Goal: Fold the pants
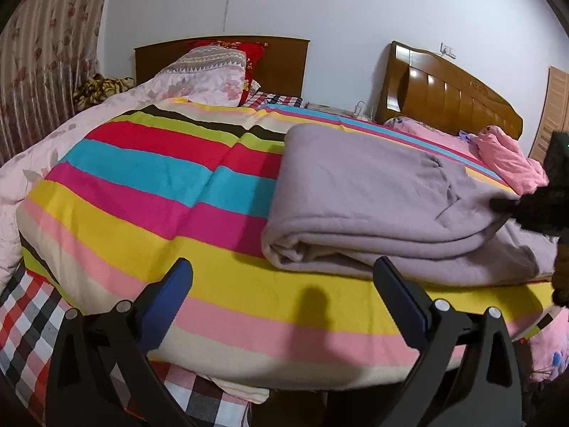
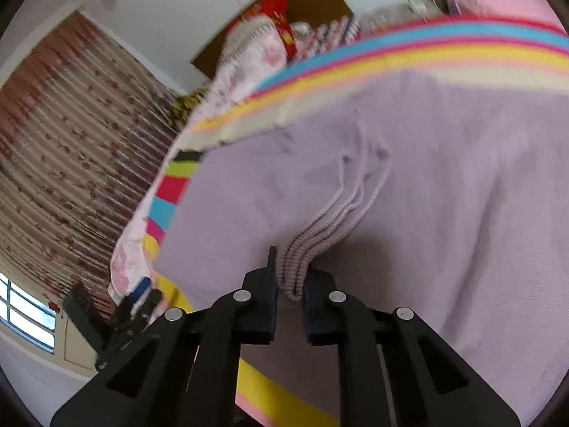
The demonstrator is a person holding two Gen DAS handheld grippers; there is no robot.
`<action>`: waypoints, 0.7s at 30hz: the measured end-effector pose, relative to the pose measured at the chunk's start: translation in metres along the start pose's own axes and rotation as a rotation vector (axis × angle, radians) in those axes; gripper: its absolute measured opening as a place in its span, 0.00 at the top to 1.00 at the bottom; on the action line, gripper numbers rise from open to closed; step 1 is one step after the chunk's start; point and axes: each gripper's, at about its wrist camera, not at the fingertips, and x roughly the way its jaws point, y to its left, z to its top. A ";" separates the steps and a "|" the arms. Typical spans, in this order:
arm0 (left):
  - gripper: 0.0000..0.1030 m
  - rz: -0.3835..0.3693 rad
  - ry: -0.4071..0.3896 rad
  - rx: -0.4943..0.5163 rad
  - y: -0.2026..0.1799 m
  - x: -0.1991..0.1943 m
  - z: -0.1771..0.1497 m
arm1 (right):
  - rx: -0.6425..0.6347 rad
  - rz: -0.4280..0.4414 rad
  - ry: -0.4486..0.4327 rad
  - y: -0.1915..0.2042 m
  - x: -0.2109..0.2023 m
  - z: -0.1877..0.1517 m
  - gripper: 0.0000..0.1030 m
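Fingers of the left gripper (image 1: 282, 297) stand wide apart with nothing between them, hanging over the yellow and pink stripes at the near edge of the striped blanket (image 1: 153, 178). A finger shadow falls on the yellow stripe between them. Below the blanket's edge a checked sheet (image 1: 32, 323) shows at the near left.

Just beyond the left gripper lie the pants (image 1: 373, 192), lilac and folded into a thick stack on the blanket, the layered fold edge facing the camera. Their right end is lifted slightly where the right gripper (image 2: 290, 286) meets them at the frame's right edge.

In the right wrist view the right gripper's fingers are drawn narrow and pinch the ribbed waistband (image 2: 320, 227), whose bunched elastic ridges run up and away from the pads. The lilac cloth spreads across most of that view, with the striped blanket showing along its left and far sides. The left gripper appears small and blurred at the lower left there.

Further off, a floral quilt (image 1: 199, 82) is heaped at the head of the bed with a red pillow (image 1: 252, 57) behind it against a dark headboard (image 1: 284, 64). A second bed to the right has a lighter wooden headboard (image 1: 451, 96) and pink bedding (image 1: 508, 160). A patterned curtain (image 1: 46, 64) hangs at the far left.
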 end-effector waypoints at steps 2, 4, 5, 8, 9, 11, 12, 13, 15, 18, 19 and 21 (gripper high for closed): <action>0.02 -0.009 -0.004 0.011 -0.004 0.002 0.004 | -0.032 0.019 -0.041 0.018 -0.009 0.015 0.86; 0.02 -0.012 -0.001 0.033 -0.013 0.004 0.010 | -0.060 0.038 -0.072 0.036 -0.014 0.031 0.87; 0.02 -0.005 0.006 0.049 -0.017 0.006 0.012 | -0.080 0.045 -0.089 0.045 -0.017 0.038 0.87; 0.02 0.039 0.035 0.098 -0.028 0.019 0.019 | -0.144 0.079 -0.138 0.078 -0.029 0.058 0.87; 0.02 0.046 0.040 0.095 -0.028 0.023 0.023 | -0.169 0.091 -0.156 0.090 -0.034 0.065 0.87; 0.02 0.095 0.044 0.050 -0.018 0.032 0.033 | -0.202 0.096 -0.180 0.106 -0.041 0.072 0.87; 0.02 0.110 0.044 0.021 -0.011 0.035 0.036 | -0.216 0.098 -0.197 0.113 -0.045 0.073 0.87; 0.02 0.125 0.049 -0.022 0.000 0.039 0.040 | -0.220 0.102 -0.208 0.114 -0.050 0.073 0.87; 0.01 0.168 0.075 -0.130 0.029 0.046 0.042 | -0.215 0.092 -0.237 0.101 -0.064 0.064 0.87; 0.01 0.109 0.096 -0.154 0.040 0.049 0.036 | -0.175 0.058 -0.211 0.065 -0.063 0.037 0.87; 0.01 0.130 0.101 -0.129 0.037 0.050 0.033 | -0.153 0.026 -0.187 0.049 -0.055 0.025 0.87; 0.01 0.164 0.110 -0.068 0.026 0.055 0.027 | -0.071 -0.053 -0.098 0.004 -0.028 -0.002 0.87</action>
